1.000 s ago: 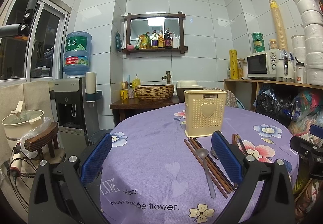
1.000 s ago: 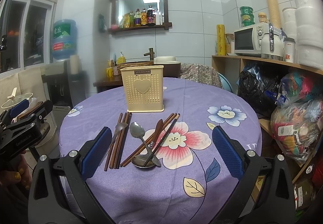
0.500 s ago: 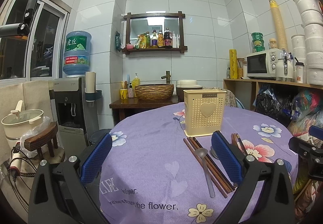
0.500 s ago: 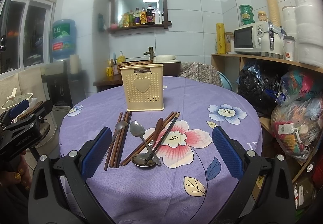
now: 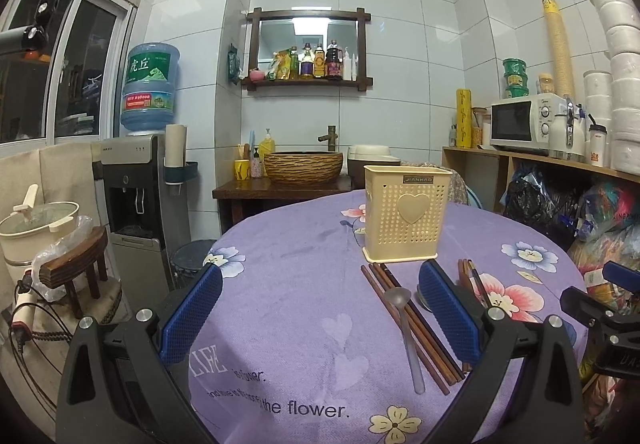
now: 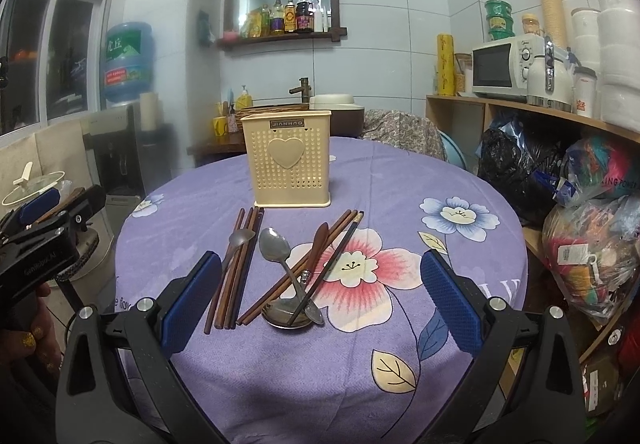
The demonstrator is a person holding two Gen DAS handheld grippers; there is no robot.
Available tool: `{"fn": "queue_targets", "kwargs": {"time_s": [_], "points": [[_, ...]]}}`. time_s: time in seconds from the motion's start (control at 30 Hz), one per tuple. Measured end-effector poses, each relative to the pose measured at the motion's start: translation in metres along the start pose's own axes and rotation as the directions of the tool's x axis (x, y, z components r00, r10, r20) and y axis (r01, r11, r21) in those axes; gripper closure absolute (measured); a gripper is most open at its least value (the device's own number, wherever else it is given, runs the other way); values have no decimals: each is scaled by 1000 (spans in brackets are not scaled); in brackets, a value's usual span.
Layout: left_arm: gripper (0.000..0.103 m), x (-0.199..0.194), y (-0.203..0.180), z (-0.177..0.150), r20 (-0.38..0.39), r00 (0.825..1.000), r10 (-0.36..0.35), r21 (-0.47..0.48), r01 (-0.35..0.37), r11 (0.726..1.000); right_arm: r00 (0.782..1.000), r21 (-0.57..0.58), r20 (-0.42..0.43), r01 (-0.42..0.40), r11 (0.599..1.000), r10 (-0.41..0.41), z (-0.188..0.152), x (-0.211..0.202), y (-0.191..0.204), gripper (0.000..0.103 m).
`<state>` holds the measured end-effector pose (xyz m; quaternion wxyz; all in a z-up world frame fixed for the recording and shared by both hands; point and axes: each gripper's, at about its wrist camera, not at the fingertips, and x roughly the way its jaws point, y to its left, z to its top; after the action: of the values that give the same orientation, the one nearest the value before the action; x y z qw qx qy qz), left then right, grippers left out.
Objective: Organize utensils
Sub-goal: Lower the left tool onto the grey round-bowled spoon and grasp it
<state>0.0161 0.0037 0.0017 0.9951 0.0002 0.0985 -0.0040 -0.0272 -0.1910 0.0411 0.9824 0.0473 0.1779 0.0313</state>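
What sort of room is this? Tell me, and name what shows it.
Probably a home kitchen or dining corner: a microwave on a shelf, a water dispenser with its bottle, and a cloth-covered table with scattered utensils.

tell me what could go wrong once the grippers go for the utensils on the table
1. The crossed pile has chopsticks lying over spoons, so lifting one piece could drag or flick the others.
2. The utensil holder looks light and stands free on the soft tablecloth; a hard drop-in might tip it.
3. The spoon rests on the left chopstick bundle, so the open left gripper may grab both.
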Motion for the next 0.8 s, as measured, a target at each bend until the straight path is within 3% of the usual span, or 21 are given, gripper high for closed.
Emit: {"fn": "queue_targets", "kwargs": {"time_s": [0.2, 0.37, 0.5, 0.67, 0.8], "points": [[5, 11, 2, 4, -44, 999, 26, 8, -25, 1000, 998, 34, -65, 8, 999, -6, 4, 18, -11, 5], [5, 40, 3, 7, -181, 983, 20, 34, -14, 999, 988, 38, -151, 23, 999, -17, 10, 41, -24, 5], [5, 67, 10, 6, -290, 957, -22, 23, 29, 999, 975, 49, -219, 37, 998, -26, 13, 61, -37, 5], [6, 102, 13, 4, -428, 899, -90, -20, 90, 996, 953, 76, -301, 49, 996, -24, 16, 86, -55, 5], [18, 118, 2, 4, -491, 856, -162, -38, 165, 986, 949, 96, -316, 35, 995, -3, 18, 94, -63, 5]]}}
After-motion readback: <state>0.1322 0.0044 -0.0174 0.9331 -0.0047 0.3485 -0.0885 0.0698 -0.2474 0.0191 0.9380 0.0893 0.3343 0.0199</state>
